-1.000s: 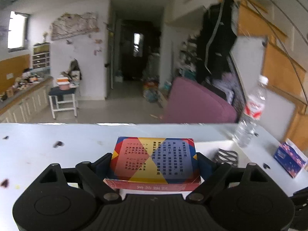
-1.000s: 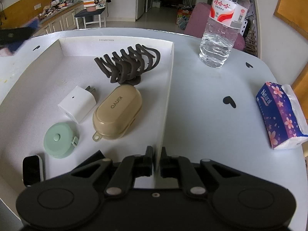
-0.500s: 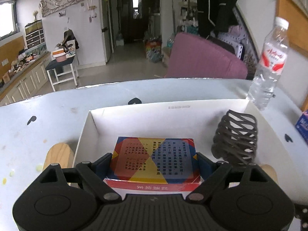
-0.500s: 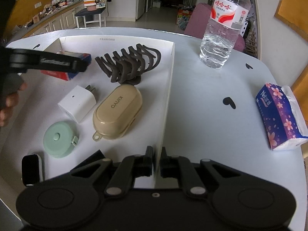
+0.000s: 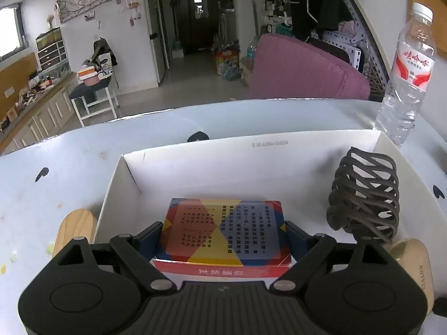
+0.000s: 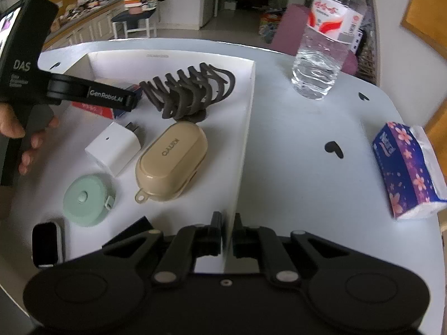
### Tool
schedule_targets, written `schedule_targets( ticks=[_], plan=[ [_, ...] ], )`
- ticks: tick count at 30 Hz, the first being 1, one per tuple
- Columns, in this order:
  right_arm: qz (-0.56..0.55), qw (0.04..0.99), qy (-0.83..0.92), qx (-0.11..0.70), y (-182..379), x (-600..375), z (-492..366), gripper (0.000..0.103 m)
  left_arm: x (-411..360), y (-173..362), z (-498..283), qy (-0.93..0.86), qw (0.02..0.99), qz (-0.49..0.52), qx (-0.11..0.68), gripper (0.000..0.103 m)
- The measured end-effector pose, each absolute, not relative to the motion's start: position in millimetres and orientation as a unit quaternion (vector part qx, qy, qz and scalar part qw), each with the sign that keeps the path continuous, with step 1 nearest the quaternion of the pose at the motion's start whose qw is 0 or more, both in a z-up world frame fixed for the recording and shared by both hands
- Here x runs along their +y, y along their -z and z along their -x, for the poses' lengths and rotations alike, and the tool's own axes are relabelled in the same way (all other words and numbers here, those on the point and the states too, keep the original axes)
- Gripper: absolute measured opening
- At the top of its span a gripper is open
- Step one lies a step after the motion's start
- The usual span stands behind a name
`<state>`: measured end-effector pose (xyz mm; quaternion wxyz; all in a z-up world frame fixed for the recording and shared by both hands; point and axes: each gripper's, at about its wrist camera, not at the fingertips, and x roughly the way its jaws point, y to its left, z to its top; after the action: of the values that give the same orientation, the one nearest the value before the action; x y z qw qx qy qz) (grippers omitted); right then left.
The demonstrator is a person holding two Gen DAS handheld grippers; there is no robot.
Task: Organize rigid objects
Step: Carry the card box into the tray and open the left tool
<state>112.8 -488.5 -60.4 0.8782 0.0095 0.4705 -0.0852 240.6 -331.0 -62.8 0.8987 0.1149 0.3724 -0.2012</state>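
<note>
left gripper (image 5: 223, 237) clamps card box (image 5: 223, 234) flat, lengthwise ahead | right gripper (image 6: 226, 233) pinches tray wall (image 6: 245, 128)

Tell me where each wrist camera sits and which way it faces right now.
Left wrist: behind the left hand-held gripper, facing the white box's far wall; its fingers clamp the card box.
Right wrist: behind the right hand-held gripper, pinching the box's right wall, looking along it; a hand shows left.
Shared: hair claw, beige Kinyo case, water bottle.

The beige case (image 5: 416, 268) sits half-hidden behind the left gripper (image 5: 223, 240) — its lettering (partly) cut off.
</note>
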Motion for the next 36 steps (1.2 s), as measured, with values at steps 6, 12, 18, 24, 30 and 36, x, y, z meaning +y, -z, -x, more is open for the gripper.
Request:
schedule_targets(
  ticks=[6,12,18,24,30,36],
  plan=[
    [-0.012,0.878,0.079,0.471,59,-490,-112,0.007,-331,63,-242,0.203,0.898,-0.115,0.373,0.089],
    [-0.021,0.878,0.075,0.472,58,-493,-112,0.006,-332,64,-243,0.202,0.898,-0.118,0.373,0.090],
    [-0.036,0.882,0.075,0.464,52,-497,-108,0.006,-333,65,-242,0.201,0.899,-0.123,0.369,0.090],
    [-0.043,0.889,0.077,0.450,45,-498,-103,0.005,-334,66,-242,0.201,0.899,-0.124,0.368,0.090],
    [-0.040,0.889,0.078,0.449,44,-497,-103,0.005,-335,66,-242,0.199,0.899,-0.125,0.368,0.090],
    [-0.039,0.890,0.078,0.448,44,-496,-102,0.005,-333,64,-241,0.205,0.896,-0.121,0.374,0.097]
  ],
)
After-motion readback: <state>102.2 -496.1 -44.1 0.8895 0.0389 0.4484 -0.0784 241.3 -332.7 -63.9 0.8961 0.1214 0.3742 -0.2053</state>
